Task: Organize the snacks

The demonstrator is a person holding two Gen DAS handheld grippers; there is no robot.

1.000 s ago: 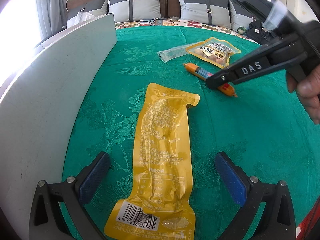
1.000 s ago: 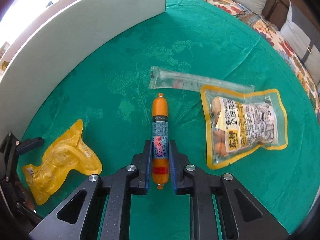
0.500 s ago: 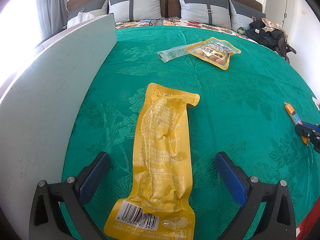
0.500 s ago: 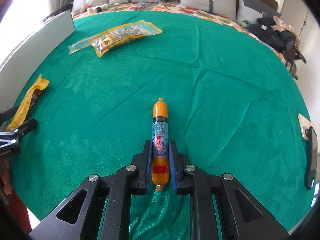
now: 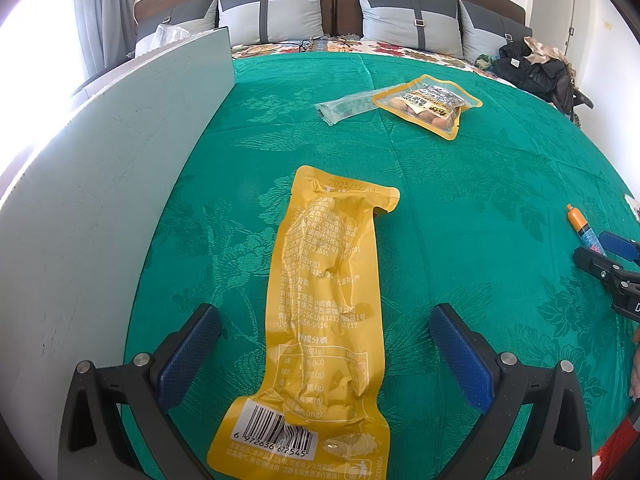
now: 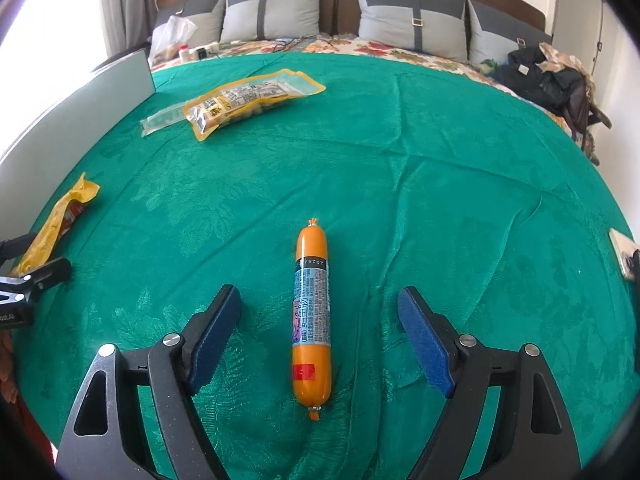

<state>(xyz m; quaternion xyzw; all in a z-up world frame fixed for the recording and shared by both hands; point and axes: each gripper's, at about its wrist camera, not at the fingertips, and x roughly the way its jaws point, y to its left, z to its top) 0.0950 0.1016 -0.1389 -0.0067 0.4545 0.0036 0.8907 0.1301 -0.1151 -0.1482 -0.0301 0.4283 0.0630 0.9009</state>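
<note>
A bedroom: grey pillows against a dark headboard fill the top of both views, and a bed under a green patterned bedspread takes up most of each frame. A white board stands on edge along the left side. In the left wrist view, a long yellow snack pouch lies flat at lower centre, barcode end nearest the camera, between the wide-spread fingers of the left hand-held gripper, touching neither. In the upper right of that view, a yellow-rimmed packet of snacks overlaps one end of a clear wrapper. In the right wrist view, an orange sausage stick lies on the bedspread at lower centre, between the wide-open fingers of the right hand-held gripper, apart from both.
</note>
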